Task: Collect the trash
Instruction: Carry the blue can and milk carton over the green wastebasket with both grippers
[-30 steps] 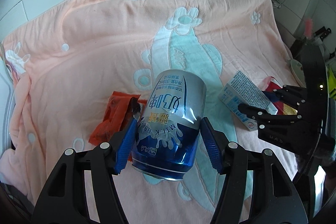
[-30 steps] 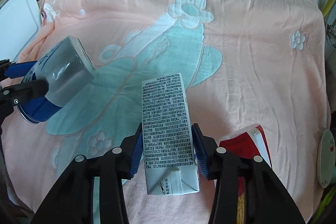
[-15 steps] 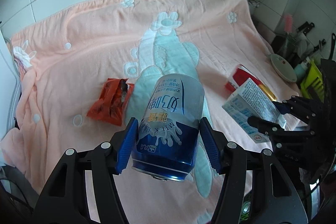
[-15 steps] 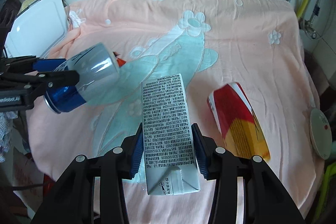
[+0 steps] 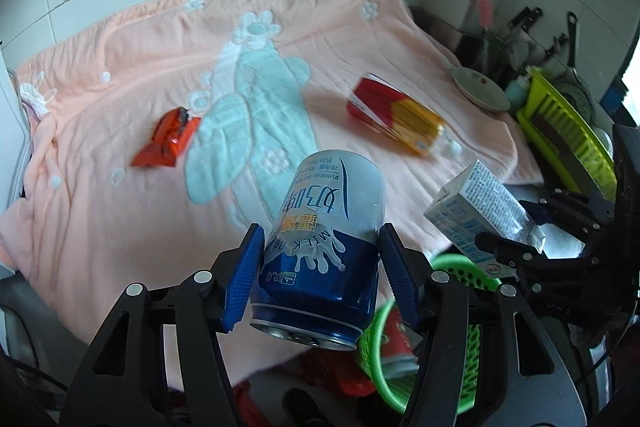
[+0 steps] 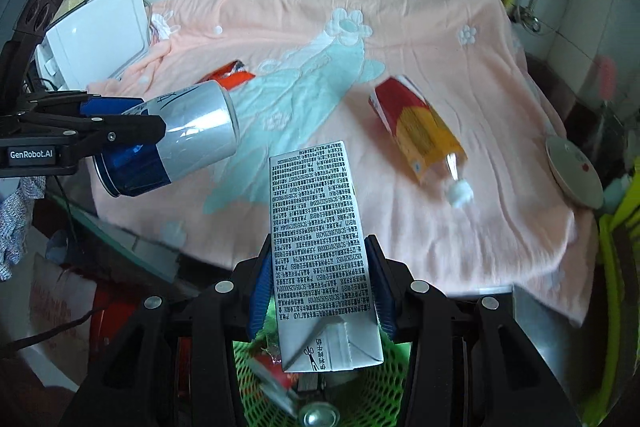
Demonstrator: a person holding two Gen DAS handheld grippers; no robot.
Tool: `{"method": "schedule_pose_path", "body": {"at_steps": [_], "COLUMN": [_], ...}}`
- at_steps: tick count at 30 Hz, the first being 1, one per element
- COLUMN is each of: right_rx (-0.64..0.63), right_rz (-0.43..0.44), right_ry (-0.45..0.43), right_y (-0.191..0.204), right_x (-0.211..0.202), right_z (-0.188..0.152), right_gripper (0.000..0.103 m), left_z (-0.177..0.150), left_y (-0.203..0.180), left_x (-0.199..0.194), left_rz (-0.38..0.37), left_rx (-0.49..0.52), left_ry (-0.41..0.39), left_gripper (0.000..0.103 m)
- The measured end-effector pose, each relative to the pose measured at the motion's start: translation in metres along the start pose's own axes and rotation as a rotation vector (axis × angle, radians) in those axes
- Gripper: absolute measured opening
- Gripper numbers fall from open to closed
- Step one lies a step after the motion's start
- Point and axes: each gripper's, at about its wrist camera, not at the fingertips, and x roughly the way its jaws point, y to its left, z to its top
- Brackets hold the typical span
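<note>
My left gripper (image 5: 320, 263) is shut on a blue and silver milk can (image 5: 324, 227), held past the front edge of the pink towel (image 5: 160, 107). In the right wrist view the same can (image 6: 180, 143) hangs at the left in that gripper (image 6: 120, 125). My right gripper (image 6: 318, 291) is shut on a white printed milk carton (image 6: 316, 227), held above a green mesh basket (image 6: 392, 379) with trash in it. The carton (image 5: 480, 211) and basket (image 5: 468, 347) also show at the right of the left wrist view. A red-and-yellow pouch (image 6: 416, 131) and a red wrapper (image 5: 168, 139) lie on the towel.
A white appliance (image 6: 96, 39) stands at the towel's left edge. A round dish (image 6: 572, 175), a green rack (image 5: 568, 131) and kitchen utensils crowd the right side. Tiled wall with fruit stickers runs behind. Red bags and clutter lie on the floor below the counter.
Both grippers have pulled back from the towel toward its front edge with the can and the carton still gripped. The green basket has come into view beneath them.
</note>
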Motion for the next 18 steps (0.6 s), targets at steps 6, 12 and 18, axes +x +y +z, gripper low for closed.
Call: {"method": "schedule_pose_path", "body": {"at_steps": [6,12,18], "right_rx": [0.026,0.068,0.112], "right_rz": [-0.032,-0.063,-0.086], "right_ry": [0.051,0.103,0.141], "right_y": [0.0,-0.008,-0.018], "right_x": [-0.007,-0.011,-0.012], "right_z": [-0.046,-0.087,-0.112], "right_gripper": [0.042,0.042,0.042], "left_z": [-0.033,-0.057,-0.071], "left_y": [-0.03,-0.056,-0.075], "left_x": [0.001,0.009,0.018], "left_rz": [-0.043,-0.097,-0.127], "left_rx": [0.042,0.063,0.089], "left_ry": [0.042,0.093,0.126], "left_gripper": [0.058,0.057,0.057]}}
